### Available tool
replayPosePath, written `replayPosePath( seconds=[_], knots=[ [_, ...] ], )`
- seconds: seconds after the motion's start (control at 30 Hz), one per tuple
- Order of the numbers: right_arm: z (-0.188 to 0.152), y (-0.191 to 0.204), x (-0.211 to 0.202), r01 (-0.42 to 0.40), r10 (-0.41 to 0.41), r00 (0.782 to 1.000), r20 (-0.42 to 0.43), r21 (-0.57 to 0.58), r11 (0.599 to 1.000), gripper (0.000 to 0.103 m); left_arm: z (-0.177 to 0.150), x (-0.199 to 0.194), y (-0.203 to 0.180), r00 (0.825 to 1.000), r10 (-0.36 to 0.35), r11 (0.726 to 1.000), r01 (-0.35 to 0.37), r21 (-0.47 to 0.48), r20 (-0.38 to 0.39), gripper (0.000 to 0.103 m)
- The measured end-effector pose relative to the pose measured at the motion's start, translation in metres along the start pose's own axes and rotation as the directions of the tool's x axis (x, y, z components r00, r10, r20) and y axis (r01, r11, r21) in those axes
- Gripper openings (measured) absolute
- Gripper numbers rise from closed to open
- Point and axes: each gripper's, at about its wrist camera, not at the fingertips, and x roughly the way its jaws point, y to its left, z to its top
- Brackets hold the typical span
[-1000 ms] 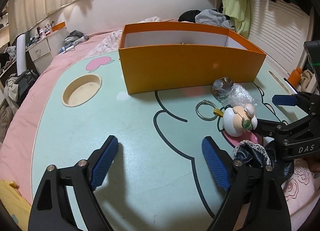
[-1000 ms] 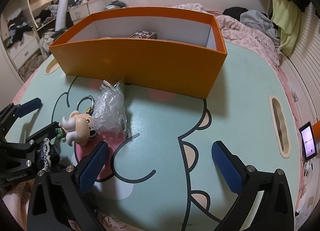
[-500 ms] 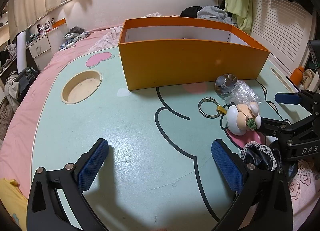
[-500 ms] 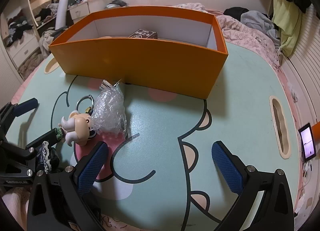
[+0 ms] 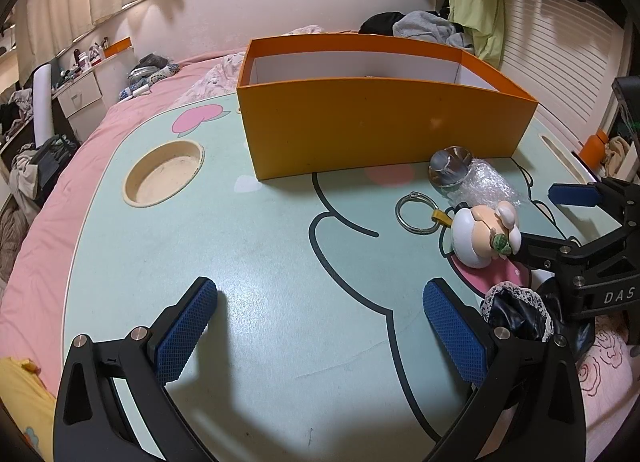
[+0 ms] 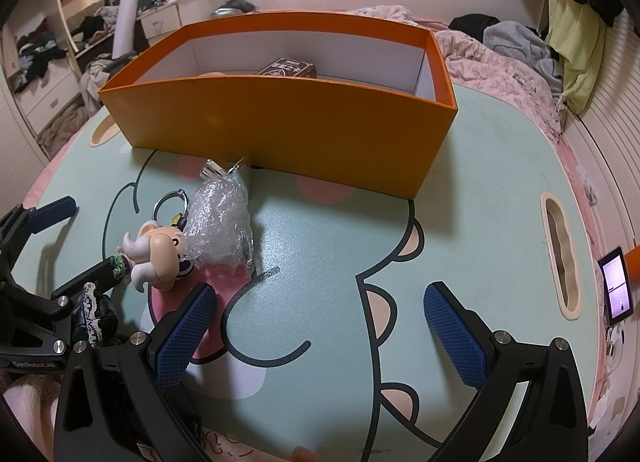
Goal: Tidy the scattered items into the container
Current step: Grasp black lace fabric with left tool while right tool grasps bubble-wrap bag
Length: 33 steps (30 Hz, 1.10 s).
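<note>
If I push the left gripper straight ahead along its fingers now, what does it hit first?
Most likely the bare tabletop: the open left gripper is angled down at it with nothing between the fingers. The orange box lies further on.

Open orange box (image 6: pixel 280 130) upright on table, figurine keychain (image 6: pixel 158 248) and bubble-wrapped bundle (image 6: pixel 220 218) lying just before it

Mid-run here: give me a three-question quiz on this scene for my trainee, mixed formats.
1. True or false: the left gripper holds the figurine keychain.
2. What already lies inside the orange box?
A. a metal ring
B. a small dark printed box
C. a bubble-wrapped item
3. Fill in: the bubble-wrapped item lies on the table between the figurine keychain and the ____.

Key: 1 false, both the left gripper and the right gripper are open and empty; 2 B, the small dark printed box; 3 orange box.
</note>
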Motion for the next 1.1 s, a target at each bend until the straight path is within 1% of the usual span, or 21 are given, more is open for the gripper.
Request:
replayPosePath(
  seconds=[0.13, 0.2, 0.27, 0.37, 0.43, 0.47, 0.57, 0.6, 0.63, 0.67, 0.7, 0.77, 0.8, 0.83, 0.87, 0.9, 1.03, 1.1],
  knots=[
    [0.0, -0.001, 0.0, -0.005, 0.005, 1.0, 0.004, -0.004, 1.0, 0.103, -0.001, -0.001, -0.005, 1.0, 0.006, 1.0, -0.006, 0.027, -0.001, 0.103],
    [0.0, -0.001, 0.0, -0.006, 0.006, 1.0, 0.005, -0.003, 1.0, 0.103, -0.001, 0.0, -0.009, 1.0, -0.007, 0.999, 0.007, 0.045, 0.0, 0.103],
    [0.0, -0.001, 0.001, -0.003, 0.003, 1.0, 0.004, -0.003, 1.0, 0.103, 0.0, 0.001, -0.007, 1.0, -0.028, 0.999, 0.028, 0.04, -0.006, 0.103],
    [0.0, 0.001, 0.0, -0.002, 0.002, 1.0, 0.004, -0.005, 1.0, 0.103, 0.001, 0.0, -0.005, 0.999, -0.038, 0.999, 0.039, 0.036, -0.021, 0.103],
    [0.0, 0.001, 0.0, -0.003, 0.003, 1.0, 0.004, -0.005, 1.0, 0.103, 0.001, -0.004, -0.001, 0.998, -0.063, 0.998, 0.063, 0.005, 0.0, 0.103],
    [-0.001, 0.002, 0.0, -0.004, 0.004, 1.0, 0.004, -0.005, 1.0, 0.103, 0.001, -0.007, 0.001, 0.997, -0.07, 0.998, 0.07, -0.006, 0.023, 0.103],
    [-0.001, 0.0, 0.0, -0.009, 0.009, 1.0, 0.004, -0.005, 1.0, 0.103, 0.001, -0.021, 0.004, 0.992, -0.092, 0.996, 0.094, -0.008, 0.09, 0.099],
    [0.0, -0.001, 0.0, -0.011, 0.011, 1.0, 0.004, -0.004, 1.0, 0.103, 0.001, -0.028, 0.004, 0.987, -0.107, 0.994, 0.108, -0.002, 0.122, 0.096],
    [0.0, -0.001, 0.0, -0.013, 0.013, 1.0, 0.005, -0.005, 1.0, 0.103, 0.001, -0.036, 0.004, 0.979, -0.13, 0.991, 0.13, 0.008, 0.154, 0.095],
    [0.0, -0.002, 0.001, -0.013, 0.013, 1.0, 0.007, -0.005, 1.0, 0.103, 0.001, -0.043, 0.004, 0.971, -0.161, 0.987, 0.161, 0.017, 0.175, 0.095],
    [0.0, -0.002, 0.001, -0.013, 0.013, 1.0, 0.009, -0.004, 1.0, 0.103, 0.002, -0.05, 0.005, 0.96, -0.21, 0.978, 0.209, 0.029, 0.183, 0.095],
    [0.0, -0.002, 0.001, -0.013, 0.013, 1.0, 0.01, -0.004, 1.0, 0.103, 0.005, -0.062, 0.005, 0.93, -0.322, 0.947, 0.319, 0.048, 0.177, 0.094],
    [0.0, -0.003, 0.001, -0.013, 0.013, 1.0, 0.011, -0.004, 1.0, 0.103, 0.005, -0.069, 0.004, 0.913, -0.366, 0.93, 0.362, 0.06, 0.177, 0.093],
    [0.0, -0.003, 0.002, -0.013, 0.013, 1.0, 0.011, -0.004, 1.0, 0.103, 0.005, -0.072, 0.002, 0.904, -0.389, 0.921, 0.382, 0.074, 0.174, 0.085],
    [0.0, -0.003, 0.002, -0.013, 0.013, 1.0, 0.011, -0.004, 1.0, 0.103, 0.005, -0.076, -0.003, 0.897, -0.411, 0.911, 0.401, 0.096, 0.16, 0.079],
    [0.0, -0.003, 0.002, -0.013, 0.013, 1.0, 0.012, -0.004, 1.0, 0.103, 0.004, -0.077, -0.009, 0.894, -0.427, 0.903, 0.413, 0.121, 0.136, 0.072],
    [0.0, -0.004, 0.002, -0.013, 0.013, 1.0, 0.016, -0.002, 1.0, 0.103, 0.0, -0.068, -0.035, 0.896, -0.442, 0.886, 0.427, 0.179, 0.051, 0.071],
    [0.0, -0.004, 0.002, -0.012, 0.012, 1.0, 0.022, 0.002, 1.0, 0.103, -0.001, -0.057, -0.041, 0.893, -0.451, 0.88, 0.443, 0.17, 0.006, 0.071]
  ],
)
